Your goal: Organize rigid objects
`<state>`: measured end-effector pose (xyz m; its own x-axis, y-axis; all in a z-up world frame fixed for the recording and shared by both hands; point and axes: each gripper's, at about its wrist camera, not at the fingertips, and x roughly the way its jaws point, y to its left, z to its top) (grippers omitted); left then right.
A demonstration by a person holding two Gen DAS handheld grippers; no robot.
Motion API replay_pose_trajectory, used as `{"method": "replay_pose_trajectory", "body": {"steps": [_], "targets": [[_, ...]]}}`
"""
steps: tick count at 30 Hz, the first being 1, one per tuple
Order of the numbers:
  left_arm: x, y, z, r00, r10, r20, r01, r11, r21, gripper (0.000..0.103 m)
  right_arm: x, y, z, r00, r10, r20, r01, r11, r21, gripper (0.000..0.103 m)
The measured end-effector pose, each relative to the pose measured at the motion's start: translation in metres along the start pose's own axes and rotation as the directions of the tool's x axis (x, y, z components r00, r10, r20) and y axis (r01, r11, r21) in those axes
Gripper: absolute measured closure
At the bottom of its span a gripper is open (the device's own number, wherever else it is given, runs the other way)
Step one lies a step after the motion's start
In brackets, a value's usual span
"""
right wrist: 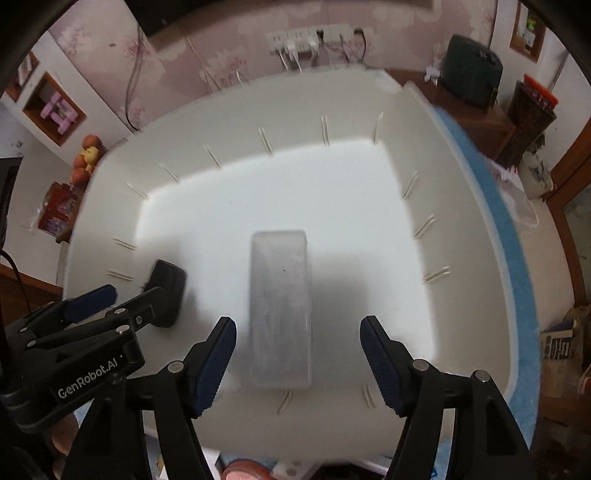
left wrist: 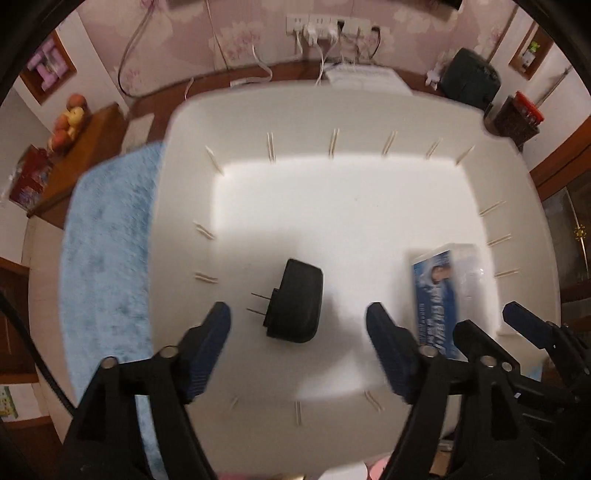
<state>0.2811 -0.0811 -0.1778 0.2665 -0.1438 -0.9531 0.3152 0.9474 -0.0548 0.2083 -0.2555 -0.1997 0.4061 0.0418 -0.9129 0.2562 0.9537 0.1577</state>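
White tub (left wrist: 192, 122) holds a plug adapter (left wrist: 295, 302) and a blurred, seemingly clear box (right wrist: 280, 306); both hand-held grippers spread, empty.

A lived-in room of a home is shown. Pink floral wallpaper (left wrist: 236, 40) is seen behind a row of wall sockets (left wrist: 325, 26) crowded with white chargers. Fruit (left wrist: 70, 122) is piled on a wooden cabinet (left wrist: 85, 155), and small wall niches (left wrist: 48, 66) are filled with trinkets.

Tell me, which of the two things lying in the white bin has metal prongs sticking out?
The black plug adapter, lying below the left gripper. Two thin prongs stick out of its side. The clear box with the blue printed label has none.
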Motion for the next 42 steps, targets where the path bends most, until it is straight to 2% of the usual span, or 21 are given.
{"method": "replay_pose_trajectory", "body": {"steps": [4,14,16,23,27,32,37,42], "targets": [[-0.039,0.004,-0.01,0.998,-0.026,0.056,0.026,1.0,-0.001,0.02,-0.03,0.013,-0.008,0.999,0.004,0.051,-0.002,0.999,-0.039,0.032],[-0.108,-0.005,-0.031,0.983,-0.011,0.186,0.011,1.0,-0.004,0.019,-0.099,0.038,-0.036,0.985,0.023,0.172,0.0,0.991,-0.132,0.032],[-0.123,-0.007,-0.039,0.978,-0.007,0.208,0.007,1.0,0.001,0.013,-0.112,0.041,-0.044,0.981,0.025,0.193,0.005,0.988,-0.152,0.032],[-0.168,-0.011,-0.077,0.96,0.016,0.28,-0.012,1.0,-0.013,0.012,-0.161,0.045,-0.081,0.961,0.067,0.27,-0.013,0.98,-0.197,0.032],[-0.183,-0.013,-0.098,0.956,0.022,0.292,-0.017,1.0,-0.021,0.012,-0.181,0.038,-0.102,0.954,0.097,0.283,-0.043,0.981,-0.189,0.032],[-0.199,-0.018,-0.127,0.944,0.029,0.328,-0.026,1.0,-0.014,0.012,-0.203,0.031,-0.127,0.942,0.099,0.322,-0.037,0.98,-0.196,0.032],[-0.208,-0.023,-0.151,0.945,0.014,0.328,-0.009,1.0,-0.017,0.012,-0.222,0.024,-0.15,0.932,0.112,0.345,-0.044,0.979,-0.198,0.032],[-0.212,-0.024,-0.169,0.939,0.03,0.342,-0.022,0.999,-0.028,0.012,-0.231,0.019,-0.17,0.928,0.117,0.354,-0.046,0.978,-0.204,0.032]]}}
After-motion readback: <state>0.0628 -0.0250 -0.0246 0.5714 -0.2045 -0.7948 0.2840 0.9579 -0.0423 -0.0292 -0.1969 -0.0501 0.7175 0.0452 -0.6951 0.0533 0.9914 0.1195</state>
